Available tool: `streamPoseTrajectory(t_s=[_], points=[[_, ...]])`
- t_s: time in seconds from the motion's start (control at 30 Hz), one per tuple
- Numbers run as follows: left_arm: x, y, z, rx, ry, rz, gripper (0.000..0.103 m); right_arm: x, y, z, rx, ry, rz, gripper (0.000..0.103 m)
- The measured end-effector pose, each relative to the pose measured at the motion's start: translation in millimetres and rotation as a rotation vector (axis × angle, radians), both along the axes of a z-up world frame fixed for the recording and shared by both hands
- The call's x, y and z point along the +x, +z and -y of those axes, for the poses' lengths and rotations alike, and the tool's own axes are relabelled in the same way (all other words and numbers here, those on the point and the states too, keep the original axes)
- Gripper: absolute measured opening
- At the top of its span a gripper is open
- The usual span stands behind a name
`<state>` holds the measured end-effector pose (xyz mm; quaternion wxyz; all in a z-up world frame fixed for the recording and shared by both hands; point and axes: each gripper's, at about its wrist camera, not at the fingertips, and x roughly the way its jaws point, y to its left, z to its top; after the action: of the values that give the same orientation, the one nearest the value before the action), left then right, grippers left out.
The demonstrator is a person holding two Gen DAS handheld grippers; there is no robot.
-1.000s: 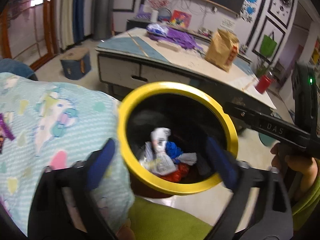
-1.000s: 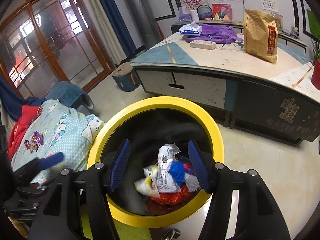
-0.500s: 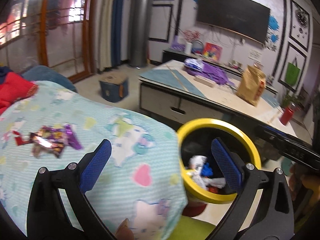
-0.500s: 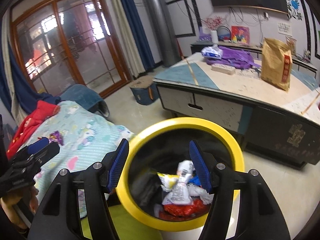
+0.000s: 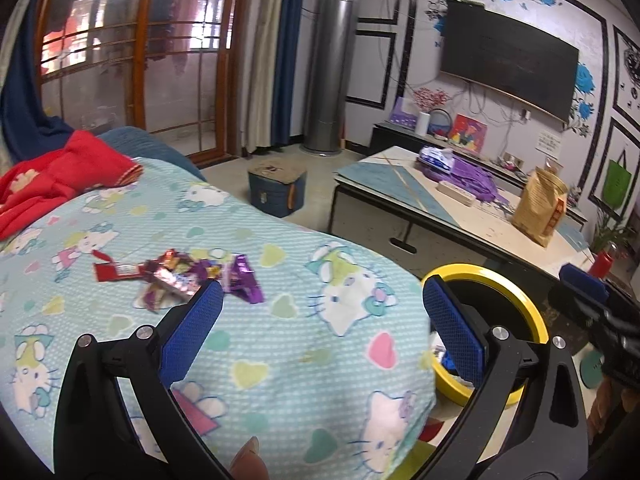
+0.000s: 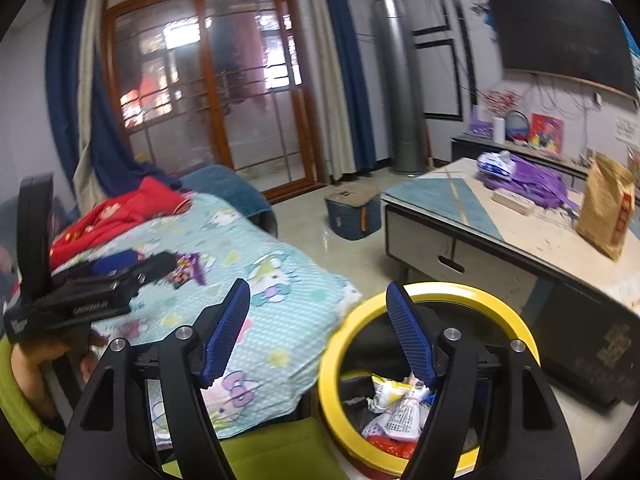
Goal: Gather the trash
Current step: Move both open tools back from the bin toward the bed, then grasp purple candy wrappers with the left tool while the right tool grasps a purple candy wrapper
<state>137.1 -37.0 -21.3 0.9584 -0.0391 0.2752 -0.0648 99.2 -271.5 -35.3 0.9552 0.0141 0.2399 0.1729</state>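
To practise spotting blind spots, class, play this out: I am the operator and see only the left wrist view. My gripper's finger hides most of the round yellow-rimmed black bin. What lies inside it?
Observer: The right wrist view looks down into the yellow-rimmed black bin. A white printed packet lies on top of a red wrapper.
Operator: Is the right gripper carrying anything?
Observer: No. The right gripper has its jaws opening, with nothing between them.
Operator: Where does my left gripper sit, seen from outside?
Observer: The left gripper hangs over the light blue cartoon blanket, with its tips close to the purple foil wrappers.
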Motion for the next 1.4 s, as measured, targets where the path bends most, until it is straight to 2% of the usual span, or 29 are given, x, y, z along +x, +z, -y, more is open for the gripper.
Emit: streamPoseTrajectory(t_s=[0.37, 0.53, 0.7, 0.8, 0.87, 1.0, 1.03, 1.1, 1.27, 1.4], points=[[2.5, -1.6, -57.3, 0.004, 0.143, -0.01, 0.092, 14.5, -7.9, -51.6, -0.029, 0.108, -0.069, 0.069], [9.2, -10.2, -98.1, -0.047, 0.19, -0.08, 0.092, 33.5, -10.8, -82.7, -0.017, 0.166, -0.123, 0.069], [11.4, -20.9, -125.6, -0.025, 0.227, -0.125, 0.092, 58.9, -18.7, -118.1, -0.001, 0.222, -0.179, 0.069], [15.2, -30.5, -143.7, -0.052, 0.235, -0.162, 0.081, 74.3, -25.8, -137.3, -0.009, 0.245, -0.207, 0.068], [18.5, -34.7, -147.6, -0.062, 0.236, -0.18, 0.065, 83.8, -30.2, -146.9, -0.008, 0.249, -0.231, 0.068], [29.4, -43.2, -149.8, -0.076, 0.199, -0.225, 0.05, 101.6, -35.6, -165.8, -0.025, 0.266, -0.255, 0.065], [32.0, -44.5, -148.2, -0.073, 0.19, -0.232, 0.043, 105.2, -36.4, -169.2, -0.031, 0.265, -0.257, 0.065], [39.1, -47.1, -142.4, -0.046, 0.165, -0.246, 0.039, 116.5, -39.2, -175.3, -0.028, 0.272, -0.275, 0.061], [55.1, -55.5, -135.2, -0.013, 0.13, -0.278, 0.039, 140.4, -48.2, -183.7, 0.005, 0.273, -0.345, 0.054], [64.5, -63.0, -138.4, -0.025, 0.127, -0.303, 0.039, 154.5, -55.9, -193.5, 0.027, 0.288, -0.382, 0.048]])
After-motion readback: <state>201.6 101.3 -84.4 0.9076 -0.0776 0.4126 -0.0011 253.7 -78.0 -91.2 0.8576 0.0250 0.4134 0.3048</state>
